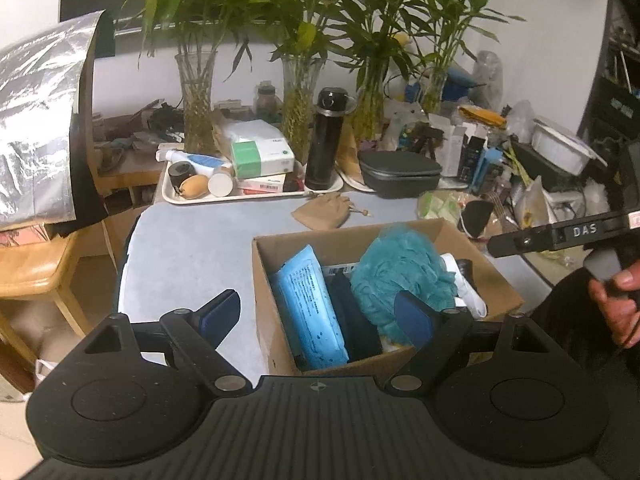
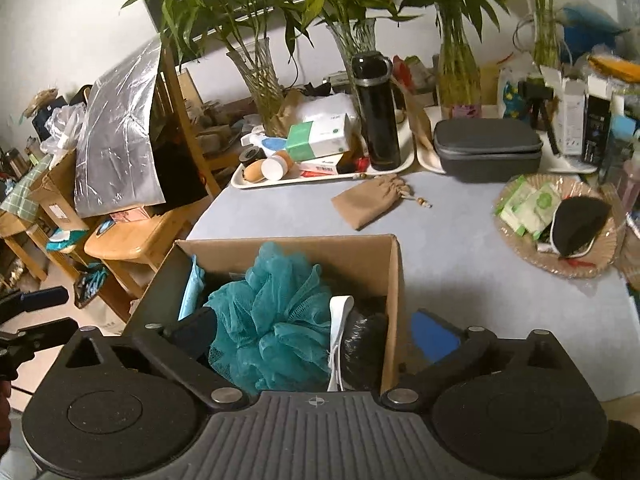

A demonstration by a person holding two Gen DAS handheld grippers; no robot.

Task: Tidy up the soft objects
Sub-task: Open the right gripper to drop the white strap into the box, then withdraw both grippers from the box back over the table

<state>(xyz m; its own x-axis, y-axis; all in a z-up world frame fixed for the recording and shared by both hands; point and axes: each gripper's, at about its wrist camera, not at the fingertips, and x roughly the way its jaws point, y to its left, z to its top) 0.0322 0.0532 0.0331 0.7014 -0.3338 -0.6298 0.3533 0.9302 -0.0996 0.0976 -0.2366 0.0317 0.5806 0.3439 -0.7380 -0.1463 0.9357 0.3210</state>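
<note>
An open cardboard box (image 1: 492, 276) (image 2: 394, 280) stands on the grey table. It holds a teal mesh bath pouf (image 1: 400, 276) (image 2: 272, 320), a light-blue wipes pack (image 1: 308, 304), dark cloth and a white strap (image 2: 338, 332). A tan drawstring pouch (image 1: 322, 210) (image 2: 370, 200) lies on the table beyond the box. My left gripper (image 1: 318, 316) is open and empty, straddling the box's near-left corner. My right gripper (image 2: 316, 334) is open and empty, with the pouf and the box's right wall between its fingers.
Cream trays (image 2: 256, 184) with a black flask (image 2: 378, 116), boxes and tubes, a grey zip case (image 2: 486, 148) and glass vases of bamboo line the back. A wicker plate (image 2: 600, 256) with packets sits right. Wooden chairs (image 2: 132, 240) stand left of the table.
</note>
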